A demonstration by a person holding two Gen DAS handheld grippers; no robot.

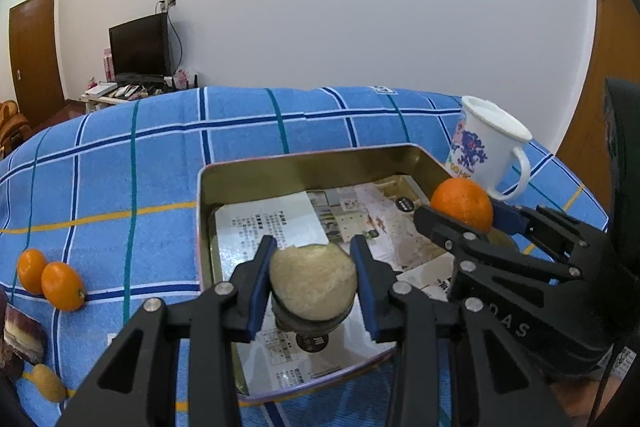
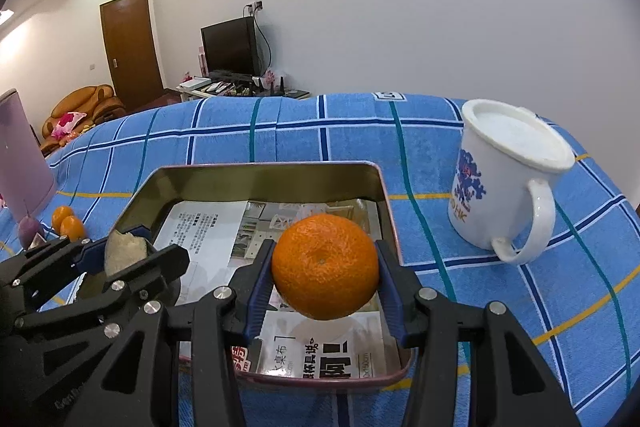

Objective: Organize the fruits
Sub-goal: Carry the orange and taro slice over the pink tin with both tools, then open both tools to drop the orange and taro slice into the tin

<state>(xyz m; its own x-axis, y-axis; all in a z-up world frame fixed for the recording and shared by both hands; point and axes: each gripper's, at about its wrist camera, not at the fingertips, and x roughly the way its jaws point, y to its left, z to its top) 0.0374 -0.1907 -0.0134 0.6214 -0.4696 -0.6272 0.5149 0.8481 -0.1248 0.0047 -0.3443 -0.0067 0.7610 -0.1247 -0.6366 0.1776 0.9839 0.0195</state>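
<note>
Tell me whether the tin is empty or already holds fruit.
No fruit lies in it: the tin holds only printed paper; both fruits hang clamped above.

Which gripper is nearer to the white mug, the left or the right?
Right. The right gripper, holding an orange, is over the tin's side next to the white mug; the left gripper is farther across the tin.
</note>
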